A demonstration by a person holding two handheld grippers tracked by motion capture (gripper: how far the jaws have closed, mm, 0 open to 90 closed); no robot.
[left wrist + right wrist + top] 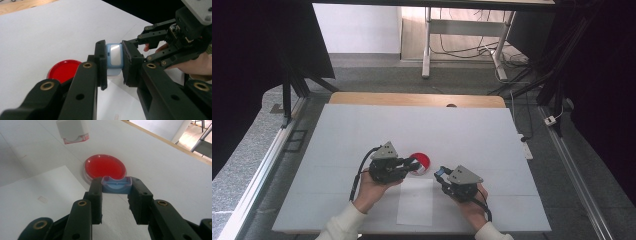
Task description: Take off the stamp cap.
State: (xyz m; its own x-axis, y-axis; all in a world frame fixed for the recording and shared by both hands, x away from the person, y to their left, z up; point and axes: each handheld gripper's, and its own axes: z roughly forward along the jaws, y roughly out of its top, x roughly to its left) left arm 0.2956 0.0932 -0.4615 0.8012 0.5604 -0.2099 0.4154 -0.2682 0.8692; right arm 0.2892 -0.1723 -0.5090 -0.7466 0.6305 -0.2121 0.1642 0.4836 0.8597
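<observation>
A round red dish lies mid-table, also seen as the dish and the dish. My left gripper points right at the dish's near edge. Its jaws are shut on a small pale blue block with a white face. My right gripper faces it from the right, shut on a small blue notched piece just short of the dish. In the left gripper view the right gripper sits close behind the block. A white block with a pink lower edge hangs at the top left of the right gripper view, its upper part cut off.
A white sheet of paper lies on the white table top in front of the dish, between the two hands. A wooden edge runs along the table's far side. Cables and a desk frame stand on the floor beyond.
</observation>
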